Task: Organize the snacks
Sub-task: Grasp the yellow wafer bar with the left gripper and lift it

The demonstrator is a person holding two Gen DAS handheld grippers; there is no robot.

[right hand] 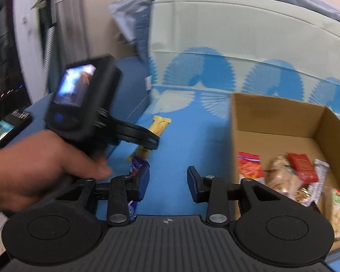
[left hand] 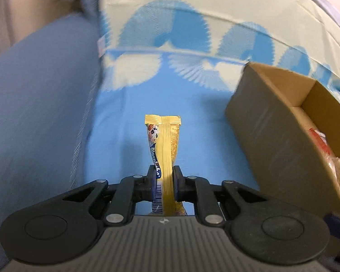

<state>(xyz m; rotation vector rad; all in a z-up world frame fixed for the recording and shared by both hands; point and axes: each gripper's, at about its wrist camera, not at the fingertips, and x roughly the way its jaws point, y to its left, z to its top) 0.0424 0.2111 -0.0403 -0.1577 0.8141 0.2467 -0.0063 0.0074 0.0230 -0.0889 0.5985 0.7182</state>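
Your left gripper (left hand: 162, 181) is clenched on a slim yellow snack bar (left hand: 163, 140), its crinkly foil wrapper pinched between the blue pads and its crimped end sticking up past the fingertips. It hangs above a smooth bright-blue bed cover (left hand: 192, 113) printed with pale fan shapes. Your left hand (right hand: 40, 170) wraps the black plastic handle. Your right gripper (right hand: 167, 181) stands released, nothing between its pads, just beside the cardboard box (right hand: 272, 117). That open, square-cornered box of plain brown corrugated board sits on the cover and holds several glossy packets (right hand: 292, 176) in red, white and clear film. A purple wrapper (right hand: 137, 166) lies on the cover by the right gripper's left finger.
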